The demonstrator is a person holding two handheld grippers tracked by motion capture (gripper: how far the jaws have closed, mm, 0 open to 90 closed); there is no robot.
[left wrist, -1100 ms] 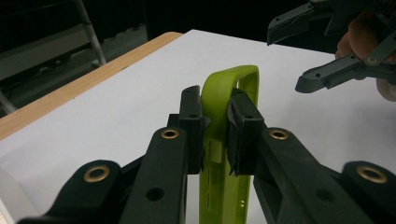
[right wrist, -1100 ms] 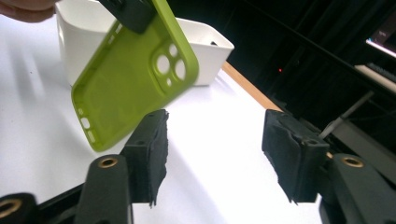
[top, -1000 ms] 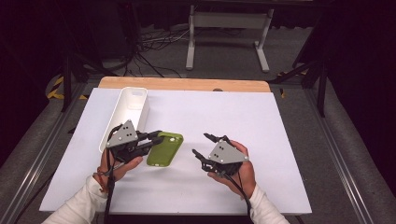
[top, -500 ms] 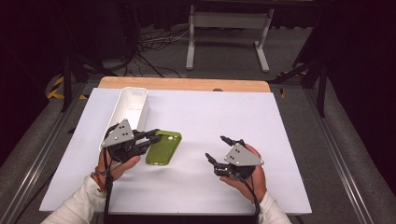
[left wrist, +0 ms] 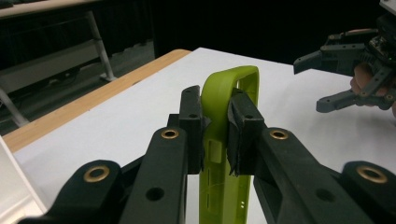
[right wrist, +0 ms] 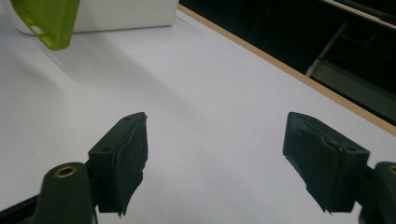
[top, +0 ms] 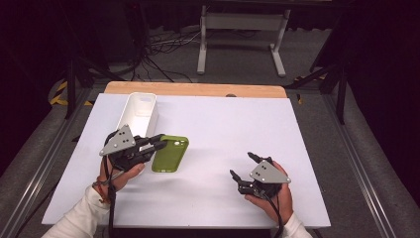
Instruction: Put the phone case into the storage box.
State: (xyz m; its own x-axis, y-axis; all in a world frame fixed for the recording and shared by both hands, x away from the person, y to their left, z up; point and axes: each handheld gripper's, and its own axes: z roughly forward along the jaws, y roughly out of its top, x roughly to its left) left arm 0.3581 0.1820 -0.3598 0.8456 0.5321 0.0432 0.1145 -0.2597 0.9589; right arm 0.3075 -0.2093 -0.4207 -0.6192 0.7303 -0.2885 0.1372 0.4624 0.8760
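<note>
A lime-green phone case (top: 170,152) is held above the white table, left of centre, by my left gripper (top: 159,143), which is shut on the case's long edge. In the left gripper view the case (left wrist: 223,140) stands on edge between the two pads (left wrist: 192,122). My right gripper (top: 241,166) rests low at the front right of the table, open, with nothing between its fingers; its own view shows the jaws wide apart (right wrist: 215,154) over bare table. The case's corner (right wrist: 46,21) shows at the top left of that view.
A white oblong bin (top: 138,113) stands at the back left of the table, just behind the case, seen also as the bin (right wrist: 121,14). A wooden strip (top: 195,89) edges the table's far side. A metal stand (top: 242,29) and cables lie on the floor beyond.
My right gripper has drawn back toward the front right edge of the table, away from the case. The left gripper and the case have barely moved.
</note>
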